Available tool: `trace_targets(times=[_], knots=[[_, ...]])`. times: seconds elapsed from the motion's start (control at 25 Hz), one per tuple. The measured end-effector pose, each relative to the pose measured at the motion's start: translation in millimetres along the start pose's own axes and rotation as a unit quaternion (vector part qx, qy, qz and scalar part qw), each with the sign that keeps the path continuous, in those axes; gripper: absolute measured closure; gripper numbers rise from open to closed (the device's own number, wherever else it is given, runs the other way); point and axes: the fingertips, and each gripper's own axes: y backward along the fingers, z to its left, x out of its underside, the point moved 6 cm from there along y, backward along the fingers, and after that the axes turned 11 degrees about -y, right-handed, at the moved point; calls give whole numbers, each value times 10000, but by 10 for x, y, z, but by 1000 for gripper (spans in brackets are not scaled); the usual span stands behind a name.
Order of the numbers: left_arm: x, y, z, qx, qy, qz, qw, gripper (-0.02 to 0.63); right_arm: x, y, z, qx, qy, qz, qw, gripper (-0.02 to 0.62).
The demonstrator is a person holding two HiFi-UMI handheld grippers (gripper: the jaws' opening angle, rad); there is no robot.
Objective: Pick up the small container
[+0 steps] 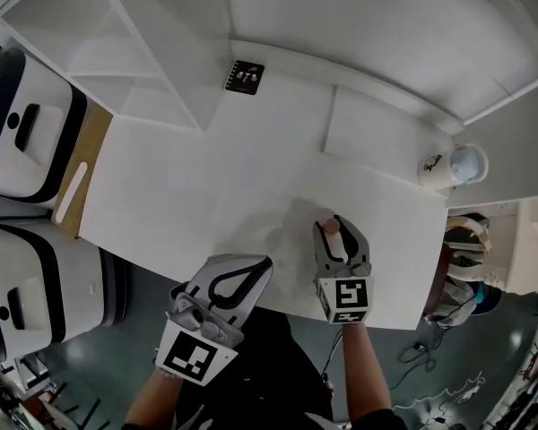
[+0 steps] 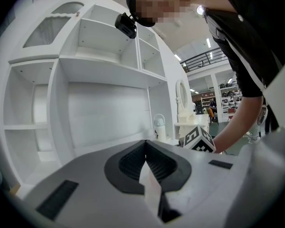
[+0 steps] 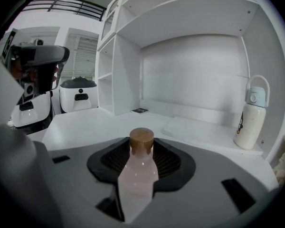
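Observation:
The small container is a pale pink bottle (image 3: 137, 175) with a round wooden stopper (image 3: 141, 139). My right gripper (image 3: 141, 152) is shut on it, the stopper poking out past the black pads. In the head view the bottle (image 1: 331, 227) and right gripper (image 1: 339, 238) are over the white table (image 1: 206, 177) near its front edge. Whether the bottle touches the table I cannot tell. My left gripper (image 1: 262, 265) is at the table's front edge, to the left of the right one. Its jaws (image 2: 146, 145) are shut with nothing between them.
A white flask with a pale blue lid (image 1: 450, 166) (image 3: 251, 118) stands at the table's far right. A thin white mat (image 1: 377, 133) and a small black card (image 1: 244, 76) lie near the back, below white shelves (image 1: 117, 34). White machines (image 1: 27, 124) stand left of the table.

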Motion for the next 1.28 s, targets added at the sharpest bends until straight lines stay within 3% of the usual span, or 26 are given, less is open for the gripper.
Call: trace_targets(times=[0.64, 1.08, 1.28], knots=[[39, -72, 7, -61, 82, -11, 9999, 604, -33, -10, -12, -43, -107, -9, 9999, 449], [146, -222, -26, 105, 92, 6, 9999, 604, -262, 69, 27, -195, -253, -118, 9994, 449], [205, -367, -90, 301, 79, -9, 9995, 573, -362, 162, 44, -205, -251, -151, 9994, 449]])
